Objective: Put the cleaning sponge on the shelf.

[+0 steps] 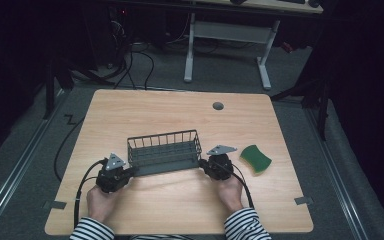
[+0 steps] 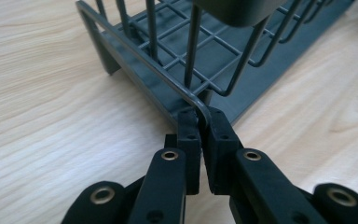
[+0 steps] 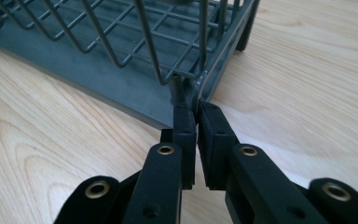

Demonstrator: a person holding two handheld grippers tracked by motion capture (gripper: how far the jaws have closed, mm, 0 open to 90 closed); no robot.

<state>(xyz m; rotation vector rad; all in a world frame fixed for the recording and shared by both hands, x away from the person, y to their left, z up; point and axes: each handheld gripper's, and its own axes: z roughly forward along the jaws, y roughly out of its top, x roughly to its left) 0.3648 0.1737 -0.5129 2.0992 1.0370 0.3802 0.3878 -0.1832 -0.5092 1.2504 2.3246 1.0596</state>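
Two grippers close on one wire dish rack (image 1: 164,152), one at each near corner. Our left gripper (image 2: 199,122) has its jaws drawn almost together, with only a thin slit between them, and the rounded corner of the rack's bottom wire sits pinched right at their tips. Past those fingertips (image 2: 189,128) the grey grid floor of the rack and its upright wires run away from us, with the dark drip tray (image 2: 256,88) under them to the right of the tips.

Our right gripper (image 3: 197,112) is closed to the same narrow slit, and its fingertips (image 3: 185,122) clamp the short vertical post at the rack's opposite near corner. Beyond these tips the wire basket spreads up and to the left, and the flat tray (image 3: 121,86) lies just left of them on the wood.

In the high view the left gripper (image 1: 114,175) touches the rack's left end and the right gripper (image 1: 219,165) its right end, so the rack lies between the two, resting on the wooden table (image 1: 180,200). A green sponge (image 1: 255,159) lies just outside the right gripper, apart from the rack.
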